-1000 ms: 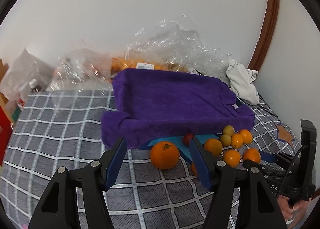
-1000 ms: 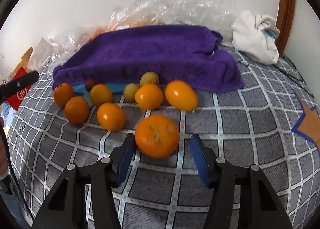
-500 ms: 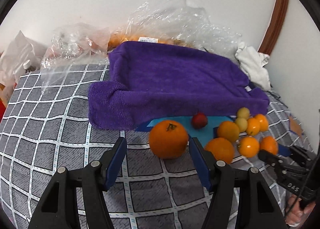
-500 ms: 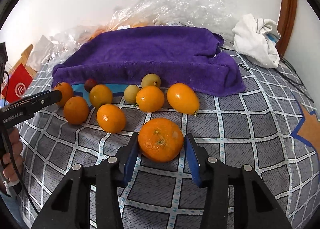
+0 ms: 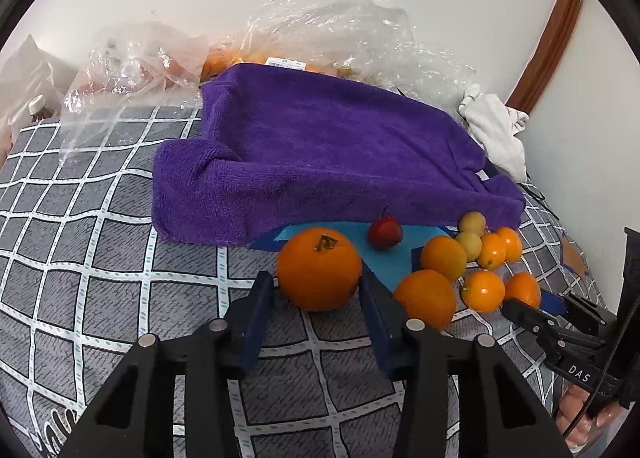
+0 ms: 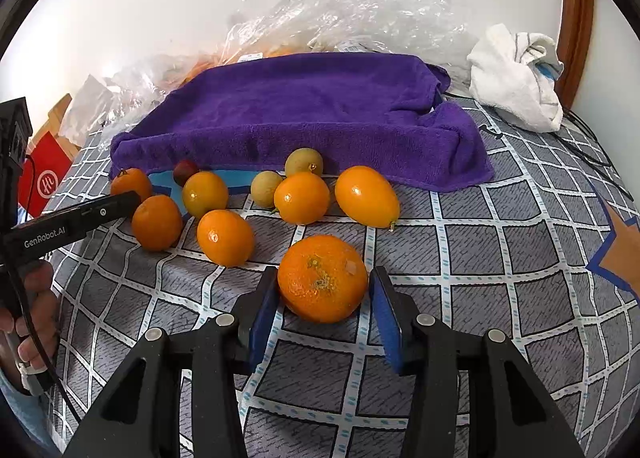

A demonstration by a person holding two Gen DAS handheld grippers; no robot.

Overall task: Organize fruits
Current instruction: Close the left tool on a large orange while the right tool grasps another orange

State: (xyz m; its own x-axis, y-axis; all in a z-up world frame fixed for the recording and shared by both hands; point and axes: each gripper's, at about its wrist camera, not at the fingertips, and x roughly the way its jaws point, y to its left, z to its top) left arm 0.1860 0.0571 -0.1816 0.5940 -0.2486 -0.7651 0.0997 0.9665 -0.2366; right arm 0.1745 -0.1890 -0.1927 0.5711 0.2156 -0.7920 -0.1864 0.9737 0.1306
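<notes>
A large orange with a stem lies on the checked grey cover, in front of a purple towel. My left gripper is closing, and its blue pads meet the sides of that orange. A dimpled mandarin lies nearer the front, with my right gripper shut on it. Several small oranges, two yellow-green fruits and one small red fruit lie between them along the towel's edge. A blue sheet shows under the towel.
Crumpled clear plastic bags pile against the wall behind the towel. A white cloth lies at the back right, and a red box stands at the far left. A hand holds the left gripper's handle.
The left gripper sank toward the stemmed orange and its jaws narrowed around it. The right gripper kept its place and its jaws closed onto the mandarin.
</notes>
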